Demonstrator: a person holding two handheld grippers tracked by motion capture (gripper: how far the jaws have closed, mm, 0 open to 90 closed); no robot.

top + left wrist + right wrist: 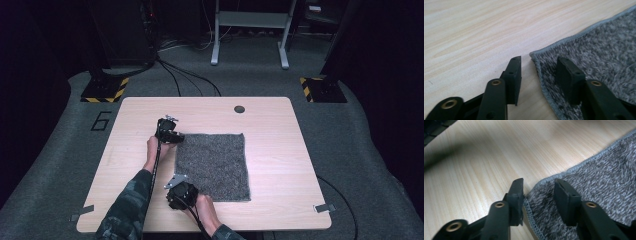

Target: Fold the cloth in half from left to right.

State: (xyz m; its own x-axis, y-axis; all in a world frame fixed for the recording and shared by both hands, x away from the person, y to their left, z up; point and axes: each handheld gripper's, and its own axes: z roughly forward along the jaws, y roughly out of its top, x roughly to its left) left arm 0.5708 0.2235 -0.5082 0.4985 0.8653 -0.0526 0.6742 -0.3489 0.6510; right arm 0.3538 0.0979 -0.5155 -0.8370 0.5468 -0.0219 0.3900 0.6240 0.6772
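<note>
Pale wooden table (280,150) brightly lit from above, dark surroundings, soft shadow far left in right gripper view, blurred near jaws

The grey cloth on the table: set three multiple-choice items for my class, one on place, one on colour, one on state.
1. Where are the two grippers? A at two corners of the cloth B at the table's far edge C above the floor
2. What colour is the cloth? A red B speckled grey C plain white
3. How does the cloth lie? A rolled up B folded in half C spread flat

Key: 1 A, the left gripper and right gripper straddle corners of the cloth; 2 B, its weave is grey; 3 C, it lies square on the table.
</note>
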